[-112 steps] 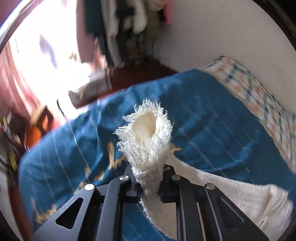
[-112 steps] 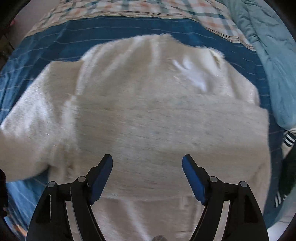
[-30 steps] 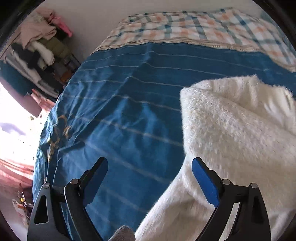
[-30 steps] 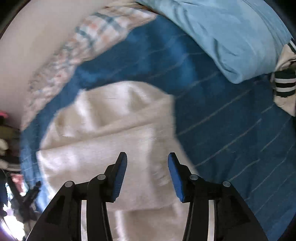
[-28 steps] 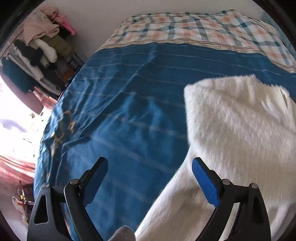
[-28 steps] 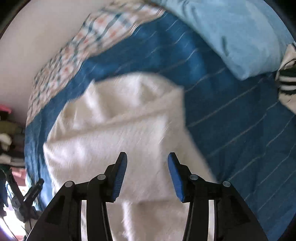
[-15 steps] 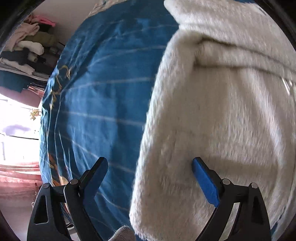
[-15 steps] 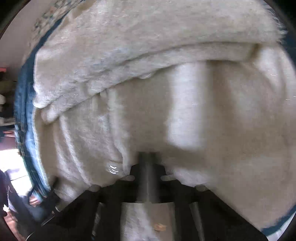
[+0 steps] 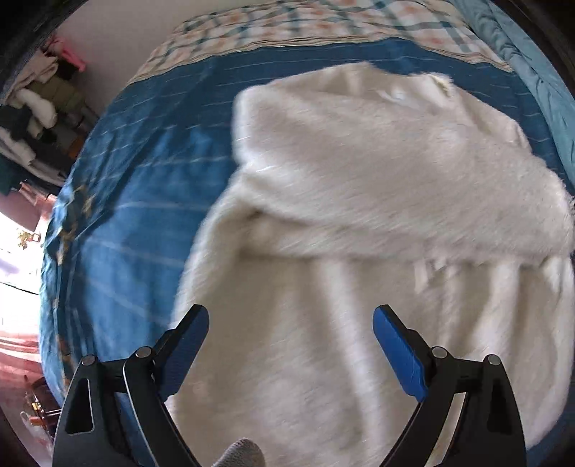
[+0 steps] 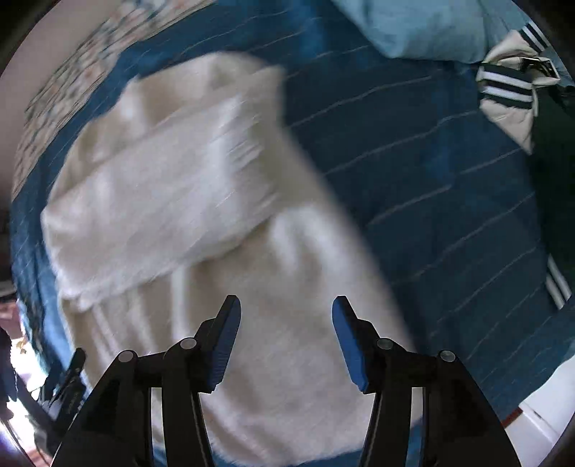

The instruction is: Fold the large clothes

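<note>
A large fluffy white sweater (image 9: 359, 215) lies on the blue striped bedspread (image 9: 136, 201), its upper part folded down over the body. My left gripper (image 9: 290, 337) is open and empty above the sweater's near left part. In the right wrist view the sweater (image 10: 215, 222) is blurred by motion. My right gripper (image 10: 285, 323) is open and empty above its near right part. The left gripper's tip (image 10: 70, 373) shows at the lower left of that view.
A checked sheet (image 9: 323, 25) lies at the bed's far end. A light blue quilt (image 10: 431, 25) and a dark garment with white stripes (image 10: 510, 89) lie to the right. Hanging clothes (image 9: 32, 118) are at the left wall.
Earlier my left gripper let go of the sleeve. Half a second ago my right gripper was pressed into the sweater; both grippers have since pulled back and are open above it.
</note>
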### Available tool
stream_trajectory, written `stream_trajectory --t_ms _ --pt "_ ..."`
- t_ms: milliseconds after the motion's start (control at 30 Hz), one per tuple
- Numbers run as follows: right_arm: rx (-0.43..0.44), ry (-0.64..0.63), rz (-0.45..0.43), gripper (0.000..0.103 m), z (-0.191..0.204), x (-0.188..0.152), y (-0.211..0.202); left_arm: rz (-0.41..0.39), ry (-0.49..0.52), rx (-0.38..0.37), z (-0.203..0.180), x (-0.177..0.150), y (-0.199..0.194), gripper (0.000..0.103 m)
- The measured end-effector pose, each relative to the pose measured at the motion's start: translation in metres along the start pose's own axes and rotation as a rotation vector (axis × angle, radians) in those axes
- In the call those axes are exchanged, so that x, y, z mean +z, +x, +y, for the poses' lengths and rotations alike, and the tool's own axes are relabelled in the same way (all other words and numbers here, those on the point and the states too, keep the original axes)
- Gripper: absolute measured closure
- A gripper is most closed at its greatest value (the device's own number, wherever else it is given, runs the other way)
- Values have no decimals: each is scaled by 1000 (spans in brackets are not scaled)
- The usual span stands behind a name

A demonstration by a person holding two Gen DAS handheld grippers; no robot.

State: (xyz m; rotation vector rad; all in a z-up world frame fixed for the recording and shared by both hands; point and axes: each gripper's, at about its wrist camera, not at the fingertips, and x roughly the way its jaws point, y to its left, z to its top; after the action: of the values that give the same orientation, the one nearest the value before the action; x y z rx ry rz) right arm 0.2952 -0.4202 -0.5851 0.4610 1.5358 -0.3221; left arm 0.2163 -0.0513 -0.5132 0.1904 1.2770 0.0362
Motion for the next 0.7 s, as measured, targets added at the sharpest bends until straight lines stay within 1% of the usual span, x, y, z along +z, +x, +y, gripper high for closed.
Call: stream_trajectory --t_ms 67,100,133,200,233,267,300,333,400,433,500,533,600,633,667,700 --pt "-4 -44 3 48 0 25 15 -9 7 -7 -30 8 10 9" --pt "-12 -79 10 48 4 32 26 -17 10 6 -40 10 15 9" --pt "-12 -119 22 48 8 38 37 -24 22 38 -57 10 25 9" --pt "20 -204 70 48 13 48 57 -10 39 92 -74 10 42 9" --pt "27 -244 84 49 15 50 67 7 46 141 -81 7 54 9" --pt "-6 -281 64 69 12 52 73 13 39 175 -85 4 61 8" --pt "-38 -286 44 83 6 54 76 -5 21 199 -85 1 62 5" --pt "-14 -248 33 87 -9 58 77 -16 7 217 -86 -1 60 3" --pt "77 -124 50 87 -44 68 81 -9 -17 235 -85 -2 58 3" --pt "100 -103 67 87 -53 70 84 -1 -21 243 -85 -1 58 3" --pt "137 -117 104 87 -58 73 90 20 -42 260 -86 1 59 2" --pt "150 -134 118 85 -59 76 89 28 -53 281 -85 3 61 0" --pt "195 -170 160 75 -61 79 83 23 -75 295 -86 5 64 0" --pt "211 -189 165 66 -64 80 78 19 -79 301 -88 6 65 0" --pt "217 -209 151 57 -70 80 68 15 -87 306 -90 6 65 0" --pt "202 -231 129 52 -76 78 59 17 -94 309 -93 6 64 0"
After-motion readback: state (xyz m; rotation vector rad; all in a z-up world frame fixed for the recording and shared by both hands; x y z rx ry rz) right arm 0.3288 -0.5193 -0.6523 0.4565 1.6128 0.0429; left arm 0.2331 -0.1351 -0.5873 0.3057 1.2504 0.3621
